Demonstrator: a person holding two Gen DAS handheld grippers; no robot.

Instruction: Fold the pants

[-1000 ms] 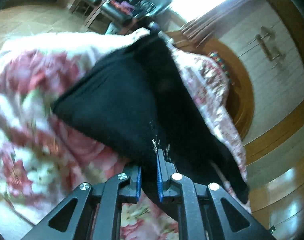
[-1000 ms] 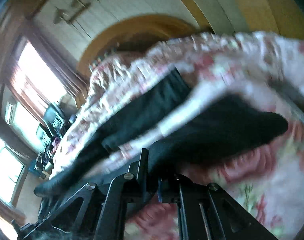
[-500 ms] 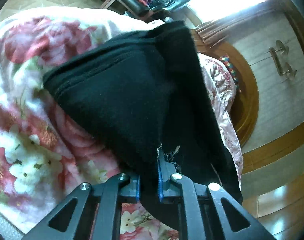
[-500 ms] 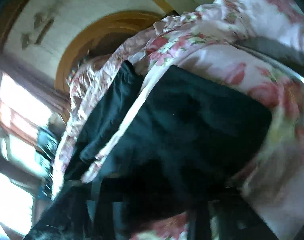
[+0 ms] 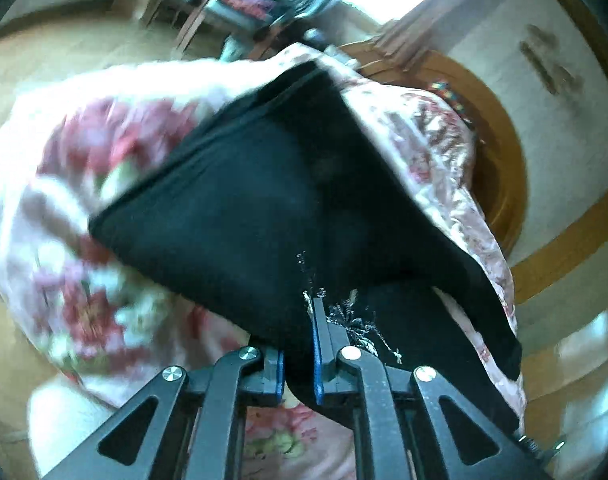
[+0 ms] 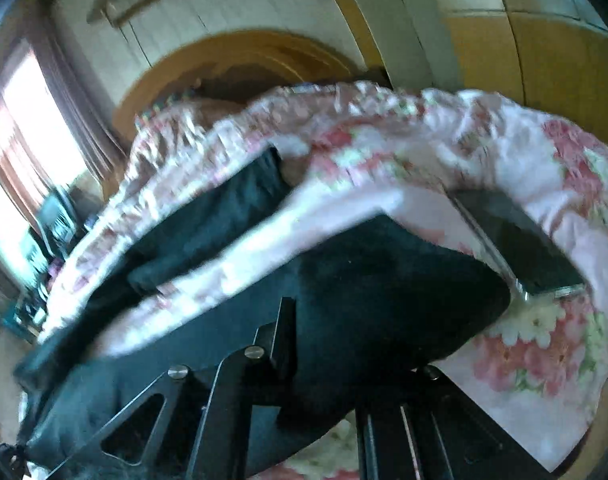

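Left tongs (image 5: pixel 298 344) pinch my black pants (image 5: pixel 240 208) over the floral bed cover (image 5: pixel 64 280); right tongs (image 6: pixel 323 344) are buried in cloth, grip I cannot tell.

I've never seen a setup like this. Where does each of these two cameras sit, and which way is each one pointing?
Left wrist: sits on the left gripper, looking forward along its blue-padded fingers, which pinch the black pants over the floral bedspread; only the gripper's black frame shows.
Right wrist: sits on the right gripper, looking along its fingers, largely draped by the pants; a phone-like slab lies beyond.
Shared: pants, bedspread, the round wooden headboard.
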